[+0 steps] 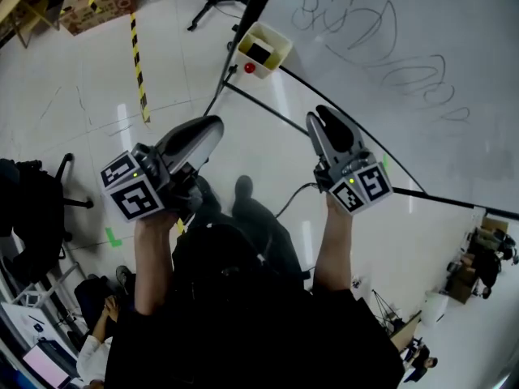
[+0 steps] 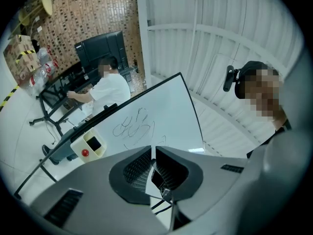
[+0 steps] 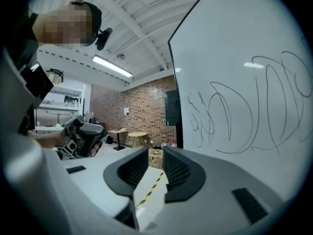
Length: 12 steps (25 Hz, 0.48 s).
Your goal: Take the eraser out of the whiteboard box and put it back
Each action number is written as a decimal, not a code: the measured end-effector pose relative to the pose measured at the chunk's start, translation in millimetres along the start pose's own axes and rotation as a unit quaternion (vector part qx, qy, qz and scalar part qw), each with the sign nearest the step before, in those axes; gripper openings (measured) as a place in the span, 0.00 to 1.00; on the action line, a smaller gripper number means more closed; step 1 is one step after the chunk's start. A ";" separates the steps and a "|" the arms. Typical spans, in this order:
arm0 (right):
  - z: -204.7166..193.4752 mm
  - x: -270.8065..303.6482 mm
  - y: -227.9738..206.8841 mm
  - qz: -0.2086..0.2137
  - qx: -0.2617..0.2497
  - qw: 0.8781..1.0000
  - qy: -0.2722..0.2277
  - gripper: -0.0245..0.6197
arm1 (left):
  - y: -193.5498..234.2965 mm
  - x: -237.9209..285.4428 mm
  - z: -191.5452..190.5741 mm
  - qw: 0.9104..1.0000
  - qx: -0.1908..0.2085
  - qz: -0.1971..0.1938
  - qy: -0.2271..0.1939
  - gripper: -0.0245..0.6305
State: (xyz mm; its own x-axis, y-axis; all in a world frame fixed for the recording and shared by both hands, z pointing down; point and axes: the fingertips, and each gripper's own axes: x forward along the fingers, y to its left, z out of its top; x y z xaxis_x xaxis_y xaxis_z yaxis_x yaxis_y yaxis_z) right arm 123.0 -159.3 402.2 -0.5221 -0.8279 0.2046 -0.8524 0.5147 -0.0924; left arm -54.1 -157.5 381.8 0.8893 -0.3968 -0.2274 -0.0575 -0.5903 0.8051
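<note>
Two grippers are up in front of me, one per hand, marker cubes facing the head cam. The left gripper [image 1: 213, 126] is clenched: in its own view the jaws are down to a thin sliver at the tips and nothing is pinched in there. The right gripper [image 1: 321, 118] is released, kind of half-wide, with a clear gap between the ribbed pads [image 3: 176, 170]. That gap is empty, only the floor [image 3: 146, 180] shows through.

Under them the floor is shiny white, with a strip of black-and-yellow tape [image 1: 138, 63] running across it. The right gripper sits close alongside the whiteboard [image 1: 438, 136]; can't tell from here if it's touching the edge.

Further out, well apart from both grippers, is the cream box [image 1: 282, 49] hung at the lower corner of the whiteboard. The eraser [image 1: 259, 53] looks to be the dark block sitting inside it. There's also a small red round thing [image 1: 249, 68] at the front of the box. Black scribbles [image 1: 365, 23] loop over the board beyond that.

Way in the back, in the left gripper view, a person in a white top [image 2: 111, 89] sits in front of dark monitors [image 2: 100, 48] by a brick wall [image 2: 88, 13].
</note>
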 end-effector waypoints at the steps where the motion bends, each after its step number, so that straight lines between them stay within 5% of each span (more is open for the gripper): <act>1: 3.0 -4.7 2.9 0.001 0.002 1.000 -0.003 0.21 | -3.3 -0.3 -1.4 1.000 0.002 -0.002 -0.001 0.06; 12: 7.9 -78.6 23.6 0.026 0.005 1.000 -0.017 0.21 | -38.4 11.3 -47.6 1.000 0.017 -0.007 -0.012 0.06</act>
State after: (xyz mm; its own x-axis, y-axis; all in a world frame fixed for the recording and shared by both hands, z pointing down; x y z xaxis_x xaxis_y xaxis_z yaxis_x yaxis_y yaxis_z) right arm 143.7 -83.8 376.3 -0.5665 -0.8072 0.1661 -0.8241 0.5554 -0.1118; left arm -20.2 -105.8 374.4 0.8793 -0.4043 -0.2516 -0.0606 -0.6192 0.7829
